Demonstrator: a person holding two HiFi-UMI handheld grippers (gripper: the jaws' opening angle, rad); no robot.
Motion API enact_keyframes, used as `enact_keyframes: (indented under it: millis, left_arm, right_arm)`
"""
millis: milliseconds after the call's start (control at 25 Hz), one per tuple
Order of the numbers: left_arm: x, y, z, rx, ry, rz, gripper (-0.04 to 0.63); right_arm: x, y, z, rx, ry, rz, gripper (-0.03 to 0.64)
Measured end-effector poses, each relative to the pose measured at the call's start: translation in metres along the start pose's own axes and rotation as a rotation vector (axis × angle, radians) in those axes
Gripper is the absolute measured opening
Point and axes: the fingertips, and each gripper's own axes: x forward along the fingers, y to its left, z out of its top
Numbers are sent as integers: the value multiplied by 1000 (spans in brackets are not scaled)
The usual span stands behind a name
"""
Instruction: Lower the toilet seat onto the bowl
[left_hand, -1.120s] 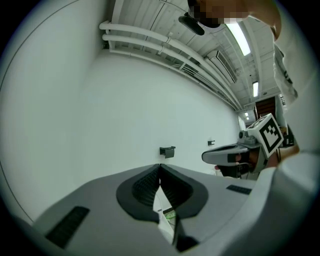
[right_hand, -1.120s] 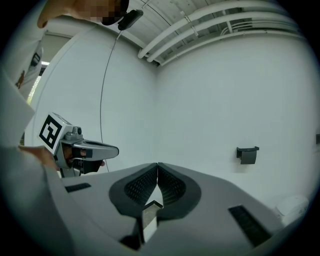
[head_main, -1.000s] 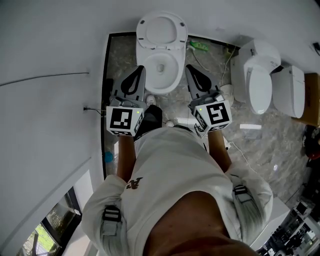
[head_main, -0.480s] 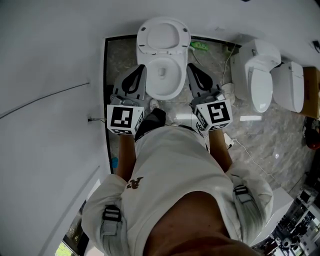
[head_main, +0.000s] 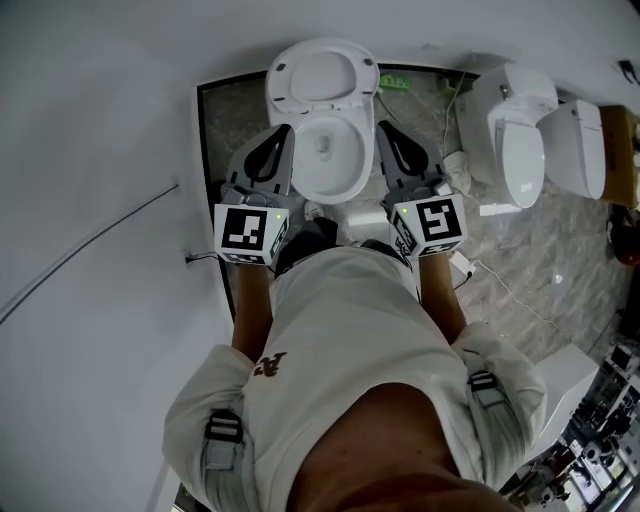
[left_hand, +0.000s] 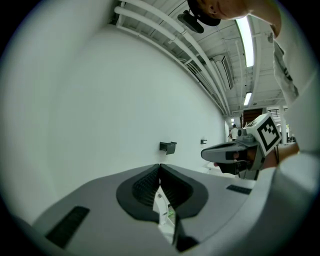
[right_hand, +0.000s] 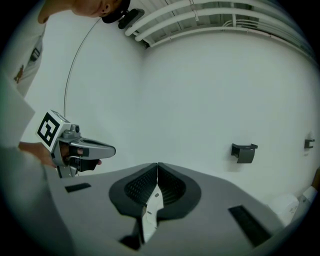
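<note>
Three white toilets, a toilet with its seat up (head_main: 322, 140), a second toilet right of it (head_main: 510, 135), a third toilet beyond (head_main: 578, 150), two grippers, left gripper (head_main: 282, 135), right gripper (head_main: 384, 130), two dark wall brackets, larger bracket (left_hand: 168, 146), smaller bracket (left_hand: 203, 141), one person (head_main: 350, 380)

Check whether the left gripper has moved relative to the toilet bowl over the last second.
Yes. In the head view the left gripper has advanced alongside the toilet bowl, and its tip is now closer to the raised seat than before.

The head view looks steeply down past the person's torso (head_main: 340, 340) to the toilet (head_main: 328, 150), upper centre. Both gripper views face one white wall (left_hand: 100, 115), close over their jaws.
</note>
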Motion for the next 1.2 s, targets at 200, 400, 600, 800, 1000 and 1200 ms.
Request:
enact_keyframes:
  millis: [200,400,600,800,1000,1200]
  left_arm:
    - [12,13,-3,0,25,-42,23]
    - [29,28,-16,-2,36,-66,25]
    - [48,32,-26,2,54,-83,25]
    - [64,32,-37,15,69,-92,25]
    - [93,41,-57,28,78,-95,25]
    - [117,54,-65,28,66,-67,25]
  right_arm:
    - [18,-3,-1,12,24,-39,21]
    - [39,-4,-15,-4,49,-54,23]
    - [52,-16,-20,-28,60,-71,23]
    - [63,-26,-31,-38,78,-63,23]
    - [87,-42,-50,-46,94,-44,23]
    - [109,-60,-64,-64,107,-18,23]
